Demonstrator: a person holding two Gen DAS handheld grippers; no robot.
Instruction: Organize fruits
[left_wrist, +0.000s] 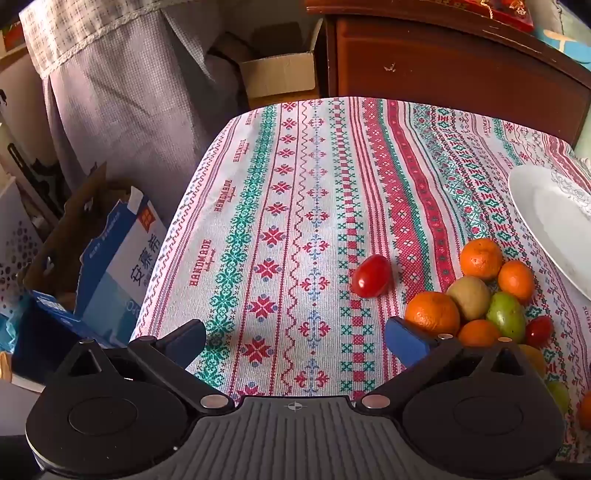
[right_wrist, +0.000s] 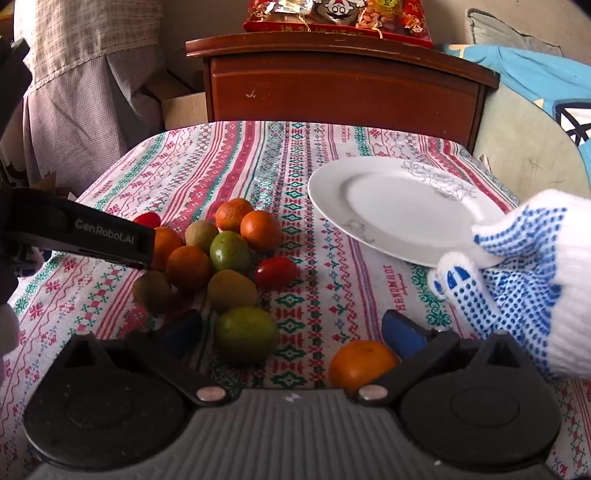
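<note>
"HANDMADE" tablecloth (left_wrist: 295, 221); "GenRobot.AI" on left gripper (right_wrist: 103, 236) beside fruit pile (right_wrist: 218, 254).

Behind the table with the patterned tablecloth (right_wrist: 229, 155) you see a dark red-brown wooden cabinet (right_wrist: 343, 88), and on its top lies a red snack package (right_wrist: 336, 16). At the left hangs a grey checked curtain (left_wrist: 122, 85), with an open cardboard box (left_wrist: 280, 70) on the floor between it and the cabinet, and nearer to you stands a blue and white carton (left_wrist: 118, 258). At the right you find a blue cloth (right_wrist: 532, 74) over a pale cushion, and soft daylight falls on the whole room.
</note>
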